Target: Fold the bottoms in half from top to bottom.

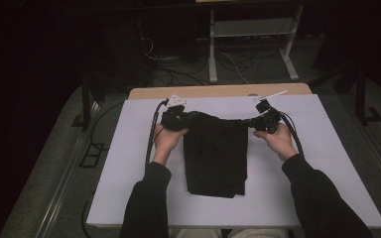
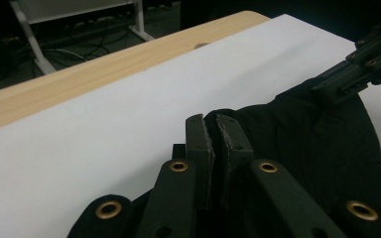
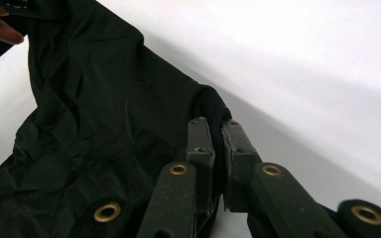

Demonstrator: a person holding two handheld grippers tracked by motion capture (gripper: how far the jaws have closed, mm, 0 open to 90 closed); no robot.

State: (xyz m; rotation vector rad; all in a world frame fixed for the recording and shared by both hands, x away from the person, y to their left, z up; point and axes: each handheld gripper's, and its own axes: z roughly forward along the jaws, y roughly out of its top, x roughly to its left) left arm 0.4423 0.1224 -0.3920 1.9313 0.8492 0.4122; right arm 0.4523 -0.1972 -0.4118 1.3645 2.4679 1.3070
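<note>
Two grippers hold one black cloth (image 1: 216, 153) by its far corners, near the middle of the high view. The left gripper (image 1: 174, 118) is clenched on the upper left corner, the right gripper (image 1: 267, 119) on the upper right corner. The cloth lies folded on the white table (image 1: 129, 163); its long axis runs from the upper edge down toward the person, and the top edge is lifted a little.

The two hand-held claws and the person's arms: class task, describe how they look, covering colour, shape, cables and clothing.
The left claw and right claw are matt black, each with two flat, straight jaws on broad linkage arms studded with brass-coloured rivets. A black cable loops back from each. A pale three-cornered plate tops the left one. The person wears dark long sleeves.
</note>
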